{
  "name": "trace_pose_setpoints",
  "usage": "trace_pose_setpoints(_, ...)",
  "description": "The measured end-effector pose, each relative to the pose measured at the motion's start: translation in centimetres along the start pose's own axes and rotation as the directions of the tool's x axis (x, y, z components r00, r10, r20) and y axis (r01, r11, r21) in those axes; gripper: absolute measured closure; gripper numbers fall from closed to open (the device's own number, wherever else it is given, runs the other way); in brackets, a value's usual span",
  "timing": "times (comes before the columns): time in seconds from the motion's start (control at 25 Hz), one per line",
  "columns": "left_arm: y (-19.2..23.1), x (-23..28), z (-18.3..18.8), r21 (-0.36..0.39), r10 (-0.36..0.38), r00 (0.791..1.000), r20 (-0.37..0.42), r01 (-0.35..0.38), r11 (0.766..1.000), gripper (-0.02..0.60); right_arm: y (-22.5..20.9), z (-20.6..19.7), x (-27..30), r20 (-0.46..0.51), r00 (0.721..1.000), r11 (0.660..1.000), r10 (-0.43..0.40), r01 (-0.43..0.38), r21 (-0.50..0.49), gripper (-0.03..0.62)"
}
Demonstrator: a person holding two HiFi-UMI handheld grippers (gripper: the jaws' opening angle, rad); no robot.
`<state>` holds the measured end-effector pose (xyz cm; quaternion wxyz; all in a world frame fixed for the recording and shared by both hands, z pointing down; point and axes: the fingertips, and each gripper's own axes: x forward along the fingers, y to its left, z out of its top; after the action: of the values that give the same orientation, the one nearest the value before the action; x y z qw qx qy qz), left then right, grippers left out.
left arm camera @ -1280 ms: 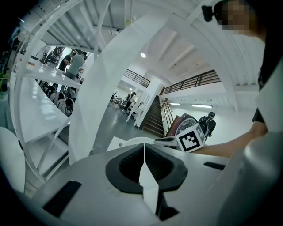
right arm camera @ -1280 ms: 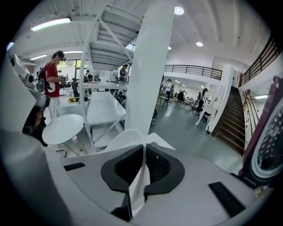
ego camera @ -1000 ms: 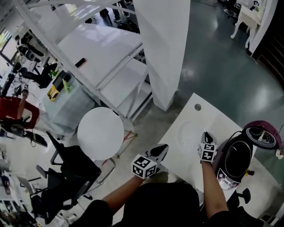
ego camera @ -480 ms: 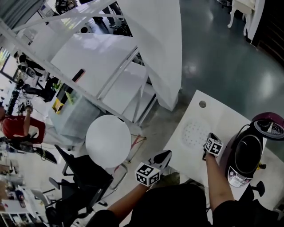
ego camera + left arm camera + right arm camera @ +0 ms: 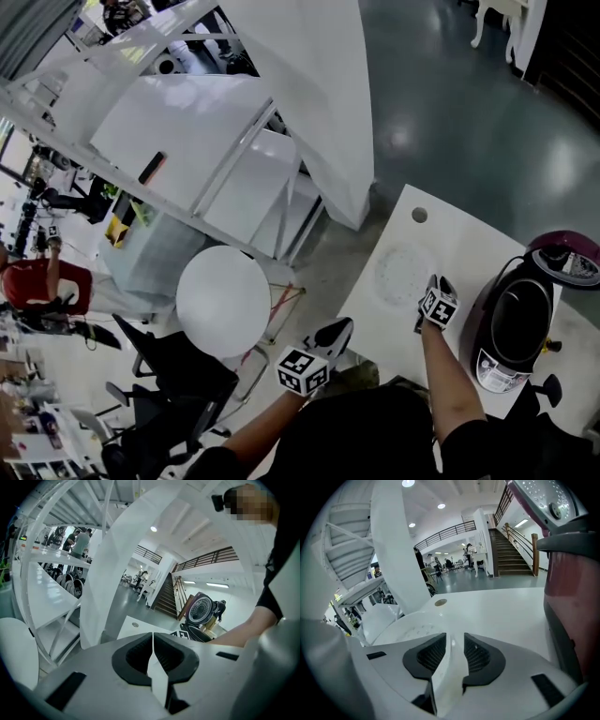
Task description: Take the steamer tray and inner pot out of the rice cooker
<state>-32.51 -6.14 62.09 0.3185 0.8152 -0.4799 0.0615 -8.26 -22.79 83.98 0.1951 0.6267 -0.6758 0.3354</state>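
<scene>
Head view: the round steamer tray (image 5: 401, 270) lies flat, perforated floor level, on the white surface (image 5: 473, 246), near the rice cooker (image 5: 514, 330) but apart from it. The right gripper (image 5: 437, 284) is opening; the tray's rim lies between its jaws, and the pads do not press it. The left gripper (image 5: 339, 328), beyond the surface's edge, is closed and empty. The cooker's lid (image 5: 567, 262) stands raised over a dark well. A grey-green floor (image 5: 450, 122) and a white pillar (image 5: 319, 94) lie beyond.
</scene>
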Motion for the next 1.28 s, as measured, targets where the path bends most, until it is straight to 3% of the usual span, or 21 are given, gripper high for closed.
trace_pose_setpoints(0.04,-0.2,0.2,0.1,-0.001,-0.002,1.0,0.004,0.002,1.0,0.573,-0.2,0.4,-0.3,0.01,1.0,1.0,0.001,-0.001,0.002,0.487)
trace_pose_setpoints(0.12,-0.5,0.7,0.4,0.0,-0.006,1.0,0.011,0.006,1.0,0.573,-0.4,1.3,-1.1,0.028,1.0,1.0,0.011,-0.012,0.01,0.474)
trace_pose_setpoints(0.4,-1.8,3.4,2.0,0.004,-0.017,0.999,0.048,0.017,1.0,0.572,2.3,4.6,-5.9,0.097,0.987,0.99,0.13,-0.135,0.041,0.499)
trace_pose_setpoints(0.48,-2.7,4.2,2.6,-0.004,-0.041,0.998,0.057,0.042,0.999,0.572,4.3,6.5,-9.0,0.162,0.967,0.98,0.195,-0.198,0.003,0.567)
trace_pose_setpoints(0.68,-6.5,7.0,4.2,0.001,-0.123,0.989,0.082,0.123,0.992,0.574,7.2,11.7,-18.7,0.285,0.897,0.941,0.339,-0.326,-0.097,0.588)
trace_pose_setpoints(0.8,-10.3,10.0,4.2,0.015,-0.204,0.977,0.059,0.203,0.979,0.572,4.1,13.6,-23.3,0.317,0.888,0.943,0.332,-0.308,-0.125,0.588)
trace_pose_setpoints(0.96,-15.8,14.0,3.3,0.041,-0.317,0.948,0.007,0.316,0.948,0.572,-3.6,14.9,-27.7,0.343,0.907,0.97,0.244,-0.23,-0.083,0.588)
trace_pose_setpoints(1.12,-20.7,17.9,2.7,0.065,-0.385,0.922,-0.044,0.387,0.92,0.572,-12.3,15.5,-31.1,0.37,0.923,0.994,0.107,-0.101,-0.036,0.588)
trace_pose_setpoints(1.28,-25.5,20.7,1.8,0.115,-0.426,0.9,-0.088,0.434,0.893,0.572,-17.9,14.7,-32.9,0.352,0.934,0.998,0.058,-0.063,0.005,0.588)
